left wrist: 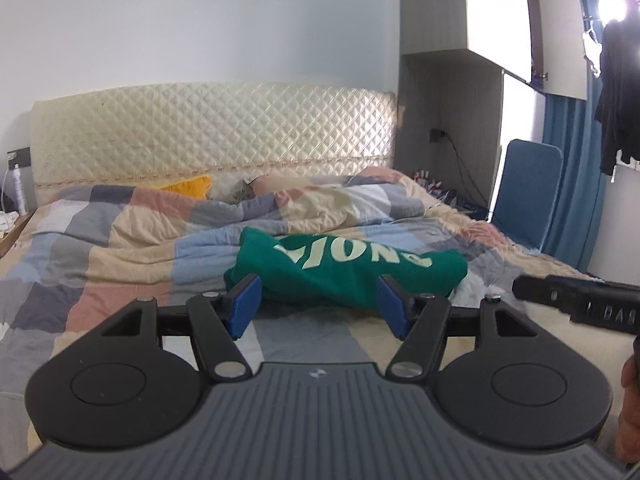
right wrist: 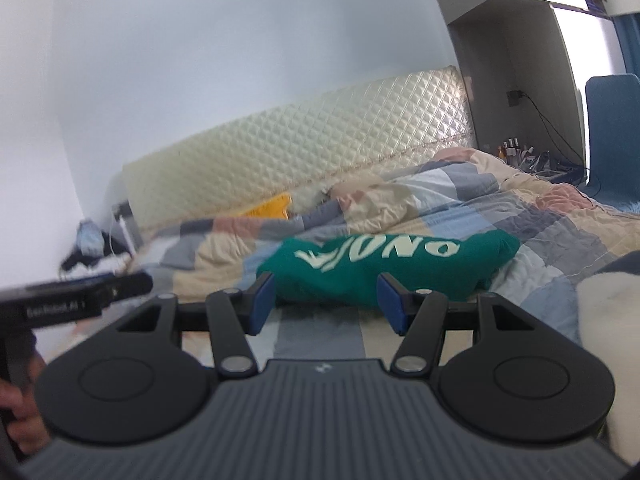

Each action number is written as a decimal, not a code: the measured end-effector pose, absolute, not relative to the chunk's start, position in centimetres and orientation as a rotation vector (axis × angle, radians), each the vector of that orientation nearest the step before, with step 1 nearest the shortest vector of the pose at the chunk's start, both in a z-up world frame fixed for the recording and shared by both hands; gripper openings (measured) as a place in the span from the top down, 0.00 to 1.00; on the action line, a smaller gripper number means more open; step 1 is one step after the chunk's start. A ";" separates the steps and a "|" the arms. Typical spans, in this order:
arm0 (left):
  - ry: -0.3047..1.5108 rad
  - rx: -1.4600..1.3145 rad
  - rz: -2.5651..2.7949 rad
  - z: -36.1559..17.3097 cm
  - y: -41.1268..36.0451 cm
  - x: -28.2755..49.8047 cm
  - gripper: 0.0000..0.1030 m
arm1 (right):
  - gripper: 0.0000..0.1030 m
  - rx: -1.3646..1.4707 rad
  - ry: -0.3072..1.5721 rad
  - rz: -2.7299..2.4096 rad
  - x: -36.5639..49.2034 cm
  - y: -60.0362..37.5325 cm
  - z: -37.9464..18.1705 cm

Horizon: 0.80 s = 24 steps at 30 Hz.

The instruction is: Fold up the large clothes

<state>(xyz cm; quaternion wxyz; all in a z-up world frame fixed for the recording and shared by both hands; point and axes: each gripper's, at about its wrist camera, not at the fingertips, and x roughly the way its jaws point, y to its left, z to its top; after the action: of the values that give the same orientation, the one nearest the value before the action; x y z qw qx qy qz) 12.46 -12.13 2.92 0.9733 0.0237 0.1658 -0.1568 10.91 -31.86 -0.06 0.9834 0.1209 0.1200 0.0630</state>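
Both grippers, left gripper (left wrist: 320,304) and right gripper (right wrist: 326,300), are held spread and empty. Just beyond them, a green sweatshirt (left wrist: 352,270) is seen already bundled compactly on the patchwork quilt (left wrist: 120,248); folding is judged nearly finished.

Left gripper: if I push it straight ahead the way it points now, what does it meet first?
Most likely the green folded garment on the patchwork quilt. It lies directly ahead of the open left gripper, spanning the gap between the blue pads. Nothing shows between them, though the depth is unclear.
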 end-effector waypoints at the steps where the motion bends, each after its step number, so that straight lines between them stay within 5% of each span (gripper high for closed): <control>1: 0.332 0.048 -0.303 2.8 -12.1 12.6 0.33 | 0.42 0.236 0.244 0.129 10.9 -31.8 -0.4; 24: 0.397 0.048 -0.282 -1.4 -11.5 12.4 0.33 | 0.42 0.160 0.272 0.019 10.2 -31.1 -3.4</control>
<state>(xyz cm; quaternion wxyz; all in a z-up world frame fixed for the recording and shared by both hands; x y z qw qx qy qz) 12.44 -11.50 -1.41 0.9703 0.0236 0.1963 -0.1397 10.15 -31.12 -3.40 0.9875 0.0798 0.1355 0.0095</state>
